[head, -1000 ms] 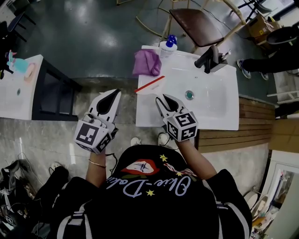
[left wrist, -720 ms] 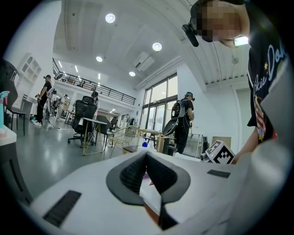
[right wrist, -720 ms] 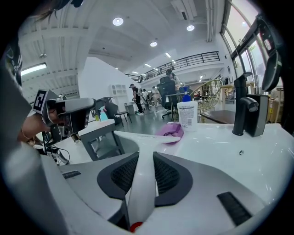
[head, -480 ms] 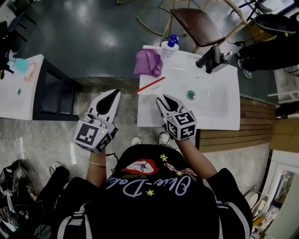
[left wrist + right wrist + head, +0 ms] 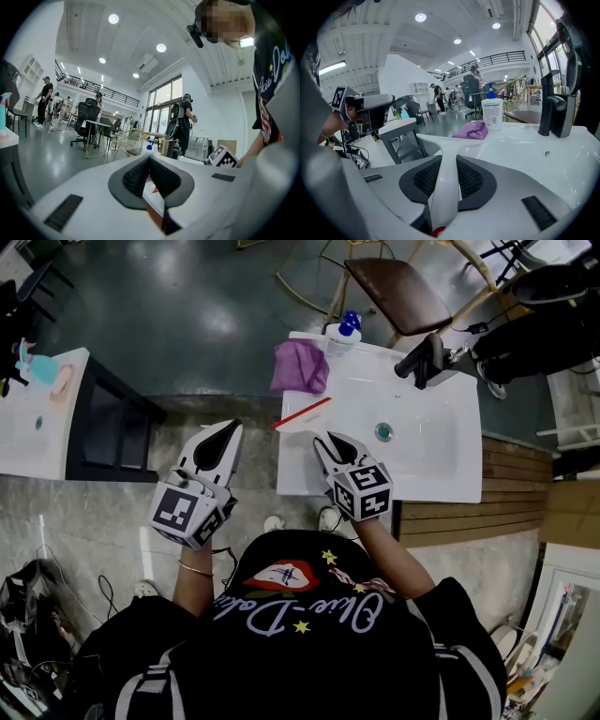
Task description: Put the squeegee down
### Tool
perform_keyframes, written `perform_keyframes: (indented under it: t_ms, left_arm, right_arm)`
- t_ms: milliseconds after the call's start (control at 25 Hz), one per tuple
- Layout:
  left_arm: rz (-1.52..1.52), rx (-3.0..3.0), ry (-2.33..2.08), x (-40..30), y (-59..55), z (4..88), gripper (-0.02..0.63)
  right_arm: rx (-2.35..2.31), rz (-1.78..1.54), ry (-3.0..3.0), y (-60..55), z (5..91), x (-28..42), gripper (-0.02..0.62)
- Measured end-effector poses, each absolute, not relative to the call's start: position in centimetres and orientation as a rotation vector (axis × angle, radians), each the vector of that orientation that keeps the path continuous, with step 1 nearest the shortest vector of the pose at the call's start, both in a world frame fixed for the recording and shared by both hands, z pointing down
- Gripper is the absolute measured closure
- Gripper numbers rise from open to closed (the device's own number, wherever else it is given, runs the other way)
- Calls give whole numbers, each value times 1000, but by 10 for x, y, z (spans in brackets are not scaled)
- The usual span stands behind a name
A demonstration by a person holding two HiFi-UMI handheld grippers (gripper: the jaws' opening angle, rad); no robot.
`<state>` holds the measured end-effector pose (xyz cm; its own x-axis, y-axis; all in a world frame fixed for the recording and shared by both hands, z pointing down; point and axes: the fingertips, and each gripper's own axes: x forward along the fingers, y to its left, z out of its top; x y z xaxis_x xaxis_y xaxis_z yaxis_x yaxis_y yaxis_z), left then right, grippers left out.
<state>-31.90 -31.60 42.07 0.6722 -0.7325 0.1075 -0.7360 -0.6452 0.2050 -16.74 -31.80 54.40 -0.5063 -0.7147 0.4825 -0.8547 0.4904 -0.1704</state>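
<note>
At the bottom of the head view sits the person's dark shirt (image 5: 300,634), and just above it both grippers point up-frame. Left of centre, over the floor and clear of the sink (image 5: 441,474), the left gripper (image 5: 225,430) has its jaws closed tip to tip with nothing between them. Right of it, over the sink's near left corner, the right gripper (image 5: 330,440) is clamped on the white handle of the squeegee (image 5: 302,414); the handle runs straight out between the pads. Its red-edged blade lies across the sink's left rim, slanting toward the upper right, and whether it rests on the rim or hangs just above cannot be told. Beyond the blade, in the basin's middle, is the drain (image 5: 383,431). Farther up, on the sink's far left corner, a purple cloth (image 5: 299,366) lies bunched, well apart from the blade, with a blue-capped bottle (image 5: 341,334) just right of it. A black faucet (image 5: 422,359) stands on the far rim, and a brown chair (image 5: 398,293) stands behind the sink at the frame's top.
</note>
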Motion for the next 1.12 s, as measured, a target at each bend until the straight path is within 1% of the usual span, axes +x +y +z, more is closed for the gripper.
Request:
perform_keyframes:
  t_ms: [1120]
  left_arm:
    - [29, 2658, -1198, -323, -320, 422, 611]
  right_arm:
    - [1275, 586, -2320, -321, 565, -169, 485]
